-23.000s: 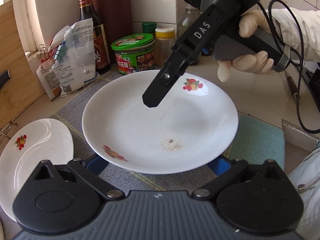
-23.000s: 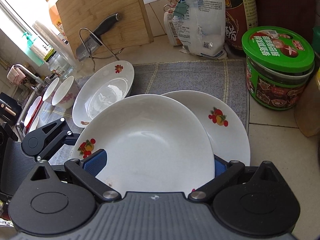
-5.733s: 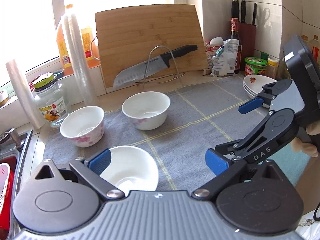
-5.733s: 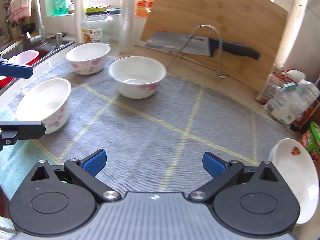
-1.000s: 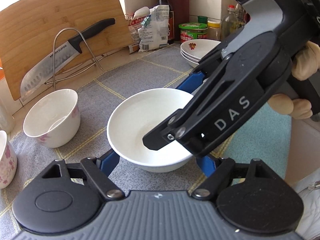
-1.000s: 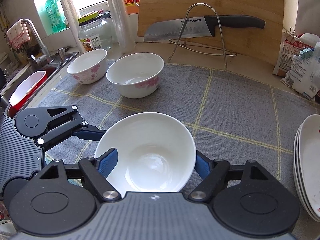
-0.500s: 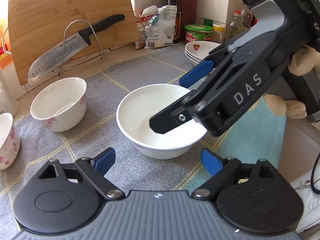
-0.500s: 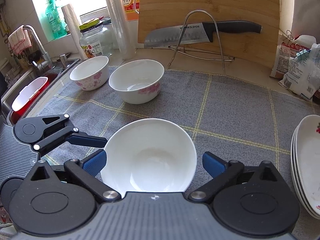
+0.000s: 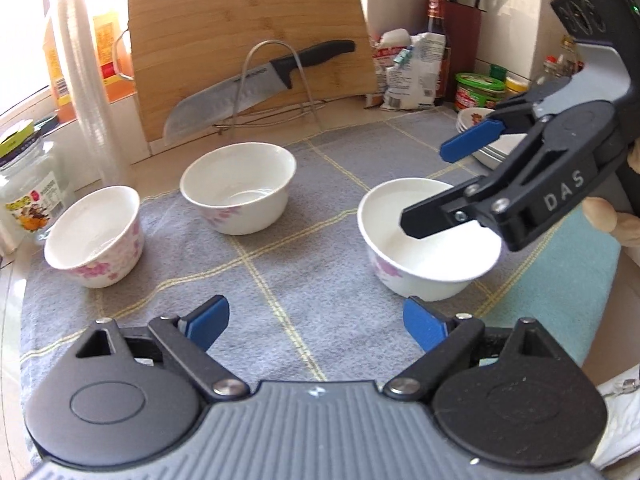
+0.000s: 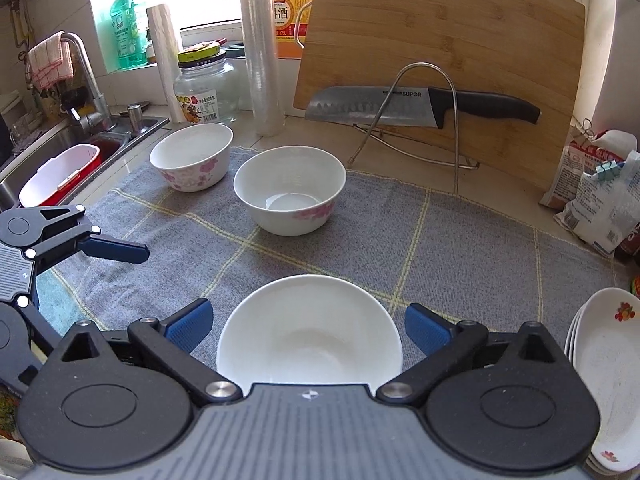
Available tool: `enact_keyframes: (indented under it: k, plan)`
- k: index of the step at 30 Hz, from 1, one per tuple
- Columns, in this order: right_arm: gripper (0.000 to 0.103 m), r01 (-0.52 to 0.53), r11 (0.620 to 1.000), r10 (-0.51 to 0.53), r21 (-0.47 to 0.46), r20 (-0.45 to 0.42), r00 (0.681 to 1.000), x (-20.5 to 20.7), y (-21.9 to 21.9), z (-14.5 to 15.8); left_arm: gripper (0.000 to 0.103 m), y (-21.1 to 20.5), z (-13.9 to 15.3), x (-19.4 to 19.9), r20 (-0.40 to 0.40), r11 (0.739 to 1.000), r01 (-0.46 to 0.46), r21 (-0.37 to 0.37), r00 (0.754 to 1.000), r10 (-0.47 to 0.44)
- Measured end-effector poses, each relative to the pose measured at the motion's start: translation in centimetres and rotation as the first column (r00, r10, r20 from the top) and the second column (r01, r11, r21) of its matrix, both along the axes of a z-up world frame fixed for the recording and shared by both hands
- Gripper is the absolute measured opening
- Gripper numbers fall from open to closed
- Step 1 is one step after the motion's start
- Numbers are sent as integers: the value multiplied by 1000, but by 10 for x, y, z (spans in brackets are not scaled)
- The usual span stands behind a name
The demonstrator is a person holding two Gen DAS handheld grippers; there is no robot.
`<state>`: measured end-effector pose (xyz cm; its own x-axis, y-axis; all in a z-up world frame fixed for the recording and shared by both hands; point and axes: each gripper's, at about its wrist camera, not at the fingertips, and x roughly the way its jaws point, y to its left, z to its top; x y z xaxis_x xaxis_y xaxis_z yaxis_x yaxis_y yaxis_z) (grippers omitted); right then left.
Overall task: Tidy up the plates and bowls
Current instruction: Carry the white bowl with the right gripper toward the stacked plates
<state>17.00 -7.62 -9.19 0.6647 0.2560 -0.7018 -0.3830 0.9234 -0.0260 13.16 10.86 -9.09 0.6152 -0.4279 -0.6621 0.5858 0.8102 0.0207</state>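
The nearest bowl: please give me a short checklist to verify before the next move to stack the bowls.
1. Nearest bowl released and resting on the grey mat: ok; the pads stand clear on both sides.
2. Right claw wide enough to lift away: ok, open.
3. Left claw free: ok, nothing is between its pads; its jaws are opening.
4. Middle bowl and far bowl upright and apart: ok.
5. Bowls dry inside: cannot tell; the middle one shows a shine at the bottom.
6. Plate stack out of the path: ok, at the mat's right edge.
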Motion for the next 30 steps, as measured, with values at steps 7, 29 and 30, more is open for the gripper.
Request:
enact_keyframes:
  k: [7, 29, 30]
  plan:
    - [103, -10, 999, 13, -45, 66, 998, 11, 8, 13, 94, 18, 4, 22, 30, 985, -172, -14, 985, 172]
    - [103, -82, 996, 82, -20, -3, 997, 112, 32, 19, 93, -14, -18, 87, 91, 982, -189, -26, 977, 191]
    - [103, -92, 996, 92, -15, -13, 996, 116, 33, 17, 93, -15, -18, 89, 85, 982, -189, -30, 978, 191]
